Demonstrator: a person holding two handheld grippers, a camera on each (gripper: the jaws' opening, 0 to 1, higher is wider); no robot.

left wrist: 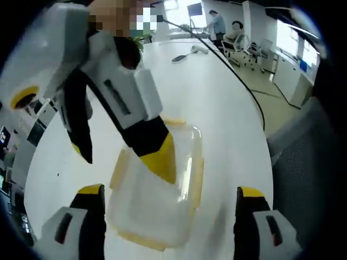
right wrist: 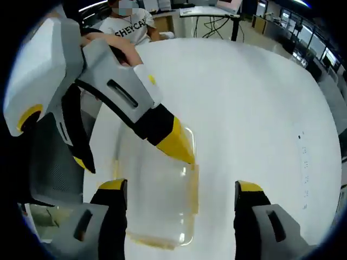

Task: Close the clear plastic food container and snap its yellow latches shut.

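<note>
Both grippers' jaws gape wide around container [left wrist: 157,200], white table [left wrist: 227,108] beyond.

One clear plastic container [left wrist: 157,203] stood at six o'clock on one white table [left wrist: 217,108]. Two grippers [left wrist: 169,197] [right wrist: 181,195] worked over it; two people [left wrist: 217,23] sat at one o'clock.

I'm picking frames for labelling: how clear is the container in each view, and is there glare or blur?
Left gripper view: the container looks soft and washed out against the white table, its near edge blurred. Right gripper view: its rim catches small bright glints; the right gripper is blurred up close.
</note>
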